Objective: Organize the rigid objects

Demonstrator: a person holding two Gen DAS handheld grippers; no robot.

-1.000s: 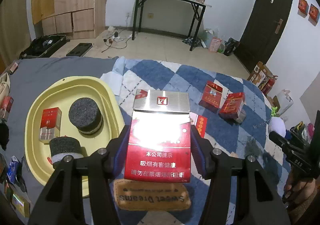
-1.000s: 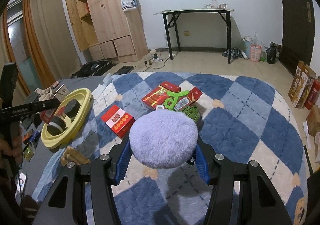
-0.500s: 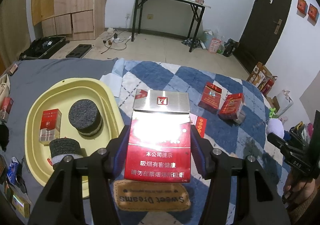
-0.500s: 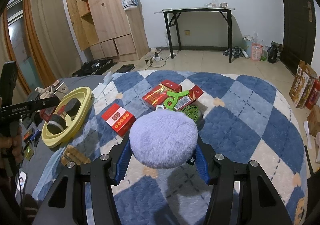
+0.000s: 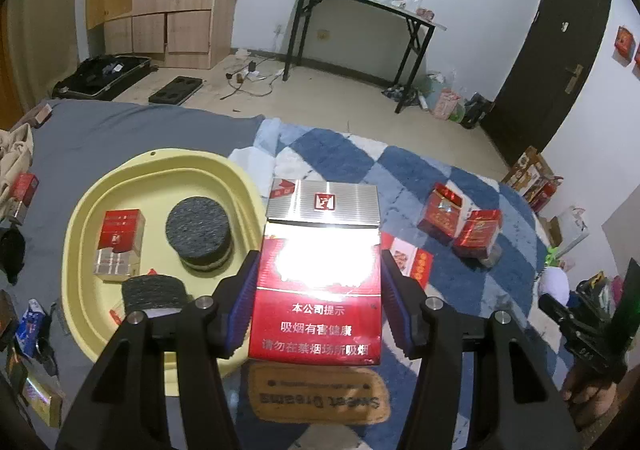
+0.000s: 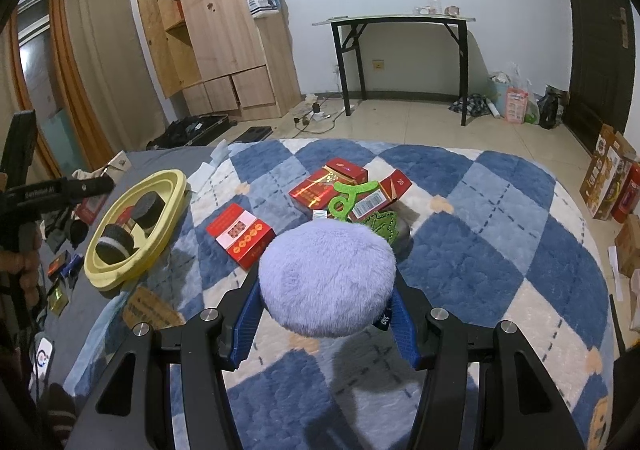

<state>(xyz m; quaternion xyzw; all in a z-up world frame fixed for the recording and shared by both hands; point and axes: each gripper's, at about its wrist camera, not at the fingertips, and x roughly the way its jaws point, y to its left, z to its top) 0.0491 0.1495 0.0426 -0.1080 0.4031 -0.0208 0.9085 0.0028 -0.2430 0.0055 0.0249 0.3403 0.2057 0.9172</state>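
Note:
My left gripper (image 5: 318, 286) is shut on a red and silver cigarette box (image 5: 318, 270), held above the blue checked blanket just right of the yellow tray (image 5: 156, 173). In the tray lie a red box (image 5: 120, 238) and two dark round pads (image 5: 199, 234). My right gripper (image 6: 326, 290) is shut on a fluffy lilac round puff (image 6: 326, 282), held over the blanket. Beyond it sit red boxes (image 6: 328, 185), a red and white box (image 6: 240, 236) and a green plastic piece (image 6: 348, 195). The tray (image 6: 120, 274) lies at the left in the right wrist view.
Two more red boxes (image 5: 460, 221) stand on the blanket to the right. A brown label patch (image 5: 318, 394) lies below the left gripper. Small items litter the grey sheet (image 5: 100, 133) at the left. A black table (image 6: 400, 49), a wardrobe (image 6: 224, 33) and floor clutter lie beyond the bed.

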